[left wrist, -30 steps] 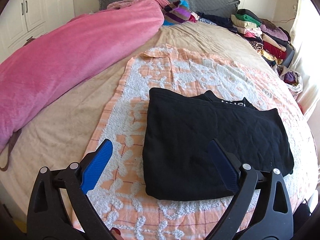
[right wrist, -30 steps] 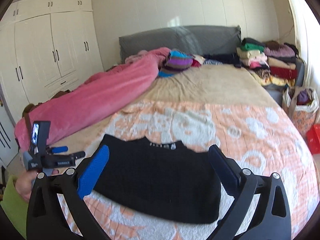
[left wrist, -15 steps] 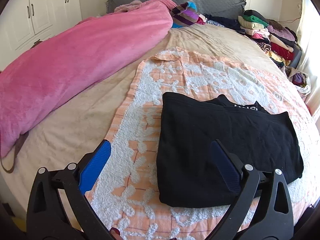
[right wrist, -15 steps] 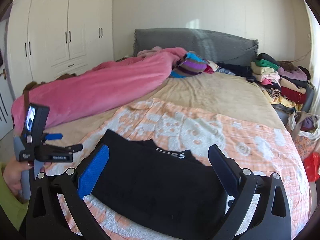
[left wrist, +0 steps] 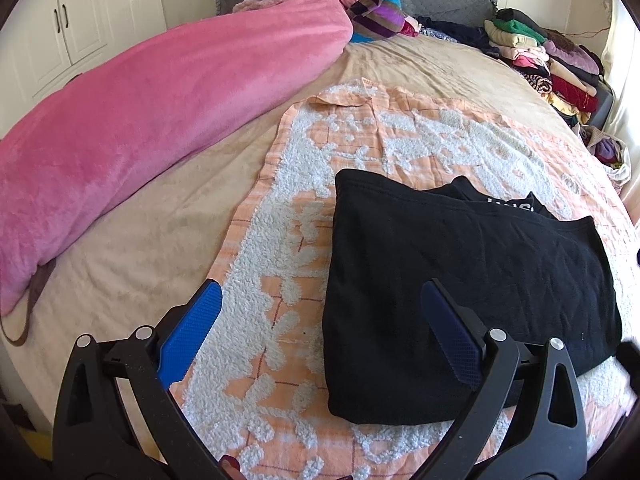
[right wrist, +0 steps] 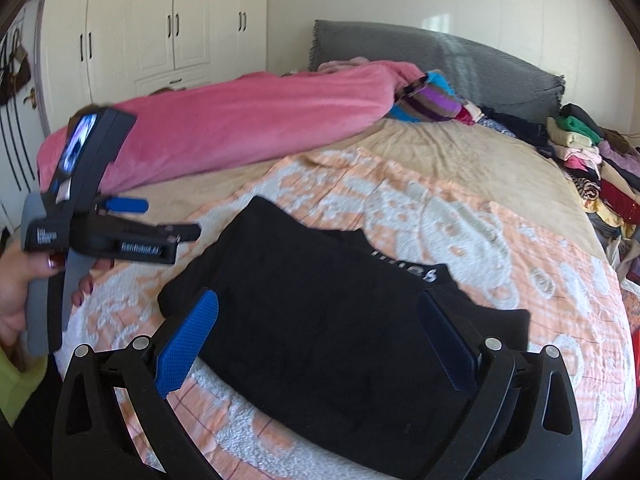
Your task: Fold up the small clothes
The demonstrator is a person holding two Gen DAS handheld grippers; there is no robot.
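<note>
A black garment [left wrist: 460, 280] lies folded flat on an orange and white towel [left wrist: 360, 152] on the bed. It also shows in the right wrist view [right wrist: 328, 320], with white lettering at its collar. My left gripper [left wrist: 320, 292] is open and empty, held above the garment's near left edge. It also shows from the side at the left of the right wrist view [right wrist: 160, 220], apart from the garment. My right gripper [right wrist: 316, 304] is open and empty, hovering over the garment's near side.
A long pink blanket roll [left wrist: 160, 100] lies along the bed's left side. A striped bundle [left wrist: 376, 16] sits by the grey headboard [right wrist: 440, 56]. Stacked folded clothes [left wrist: 552, 64] line the right edge. White wardrobes [right wrist: 160, 24] stand at the left.
Both grippers have swung leftwards and drawn back a little, so the garment sits further right in the left view. The right gripper has dropped lower over the garment. Both stay open.
</note>
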